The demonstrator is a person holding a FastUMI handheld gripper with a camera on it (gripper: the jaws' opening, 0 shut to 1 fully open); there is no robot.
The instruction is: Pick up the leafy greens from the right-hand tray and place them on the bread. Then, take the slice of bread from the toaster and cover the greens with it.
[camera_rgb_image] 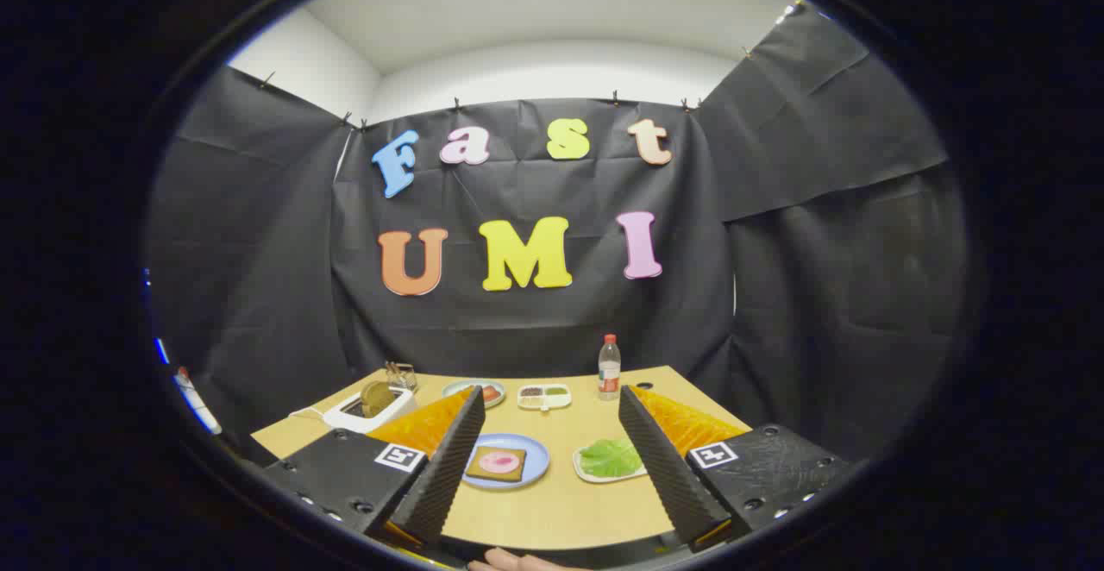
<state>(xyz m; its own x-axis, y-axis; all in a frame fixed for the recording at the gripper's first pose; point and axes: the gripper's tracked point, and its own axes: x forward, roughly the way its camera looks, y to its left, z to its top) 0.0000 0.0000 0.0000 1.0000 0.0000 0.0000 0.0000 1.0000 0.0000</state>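
the leafy greens [610,457] lie on a small white tray [590,474] just right of the blue plate [535,466], which carries the bread [496,463] face up, ready for topping. left of and beyond the plate, the toaster [369,410] holds a slice upright. the hand-held gripper [548,459] hangs above the tabletop [552,511], fingers spread wide, holding nothing.
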